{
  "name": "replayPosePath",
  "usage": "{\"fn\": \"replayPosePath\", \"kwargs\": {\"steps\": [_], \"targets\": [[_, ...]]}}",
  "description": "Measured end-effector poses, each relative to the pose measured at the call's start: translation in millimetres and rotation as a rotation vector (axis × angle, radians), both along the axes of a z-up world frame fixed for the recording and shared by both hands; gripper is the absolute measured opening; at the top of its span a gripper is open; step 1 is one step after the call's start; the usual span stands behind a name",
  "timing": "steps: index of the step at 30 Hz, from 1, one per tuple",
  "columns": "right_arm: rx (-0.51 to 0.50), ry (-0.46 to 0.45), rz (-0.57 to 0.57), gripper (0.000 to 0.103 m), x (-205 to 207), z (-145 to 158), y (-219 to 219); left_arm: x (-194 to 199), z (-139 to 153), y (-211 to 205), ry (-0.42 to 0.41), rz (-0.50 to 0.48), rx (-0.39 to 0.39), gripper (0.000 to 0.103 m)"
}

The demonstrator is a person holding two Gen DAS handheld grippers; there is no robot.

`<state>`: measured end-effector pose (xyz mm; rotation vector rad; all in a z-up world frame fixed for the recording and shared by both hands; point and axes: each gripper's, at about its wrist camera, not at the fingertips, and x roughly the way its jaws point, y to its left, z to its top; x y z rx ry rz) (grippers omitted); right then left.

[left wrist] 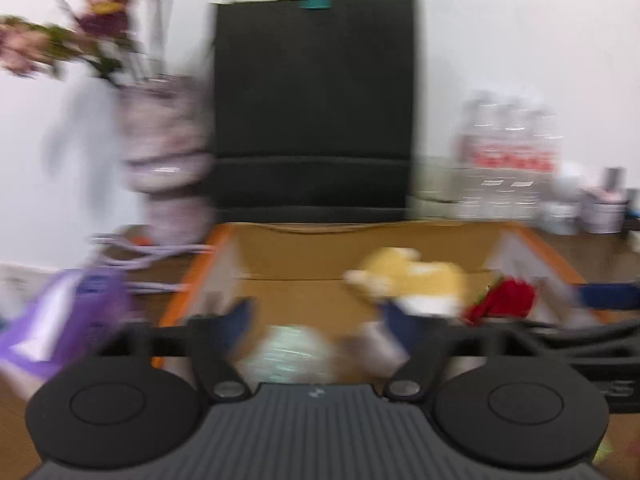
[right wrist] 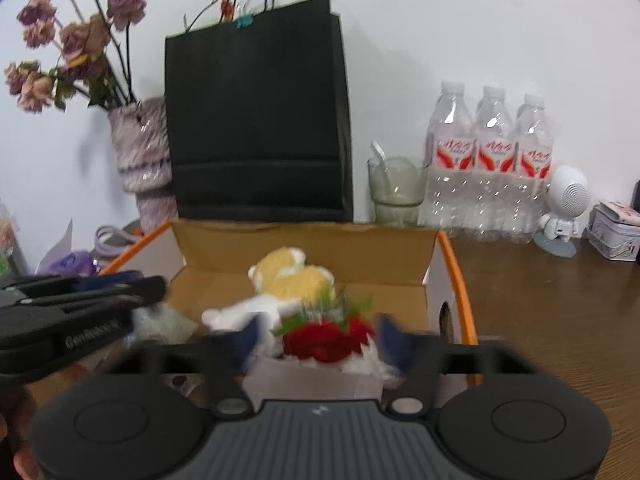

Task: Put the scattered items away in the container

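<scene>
An open cardboard box [left wrist: 320, 248] [right wrist: 304, 248] with orange edges stands in front of both grippers. Inside it lie a yellow and white plush toy [left wrist: 416, 280] [right wrist: 296, 280] and a red flower bunch [left wrist: 500, 300] [right wrist: 320, 340] in white wrapping. My left gripper [left wrist: 316, 320] [right wrist: 160, 284] is open over the box's left half, and a pale green packet [left wrist: 292, 352] [right wrist: 168, 320] lies loose below its blurred fingers. My right gripper [right wrist: 320, 338] [left wrist: 608, 296] is open too; the red flowers sit between its fingers without being pressed.
Behind the box, a black paper bag [right wrist: 256, 120] leans on the wall with a vase of dried flowers [right wrist: 140, 152] to its left. To the right are a glass [right wrist: 396, 188], three water bottles [right wrist: 488, 160], a white robot figure [right wrist: 564, 208] and a tin [right wrist: 616, 236]. A purple packet [left wrist: 72, 312] lies at the left.
</scene>
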<state>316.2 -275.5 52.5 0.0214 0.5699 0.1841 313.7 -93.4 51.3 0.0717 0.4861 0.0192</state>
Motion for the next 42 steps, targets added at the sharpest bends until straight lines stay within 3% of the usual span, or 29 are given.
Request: {"fn": "replayPosePath", "kwargs": {"steps": [1, 6, 31, 37, 42], "targets": [[-0.019, 0.001, -0.026, 0.103, 0, 1, 0, 0, 0, -1, -0.012, 0.020, 0.021, 0.103], [0.027, 0.003, -0.024, 0.103, -2, 4, -6, -1, 3, 0, -0.017, 0.001, -0.010, 0.103], [-0.010, -0.006, -0.027, 0.103, -3, 4, -2, -5, 6, 2, -0.018, 0.008, 0.002, 0.103], [-0.005, -0.042, -0.018, 0.103, -19, 15, 0, -31, 20, 13, -0.054, -0.023, -0.023, 0.103], [-0.018, -0.047, 0.021, 0.103, -49, 12, 4, -62, 17, 32, -0.043, -0.040, 0.018, 0.103]]}}
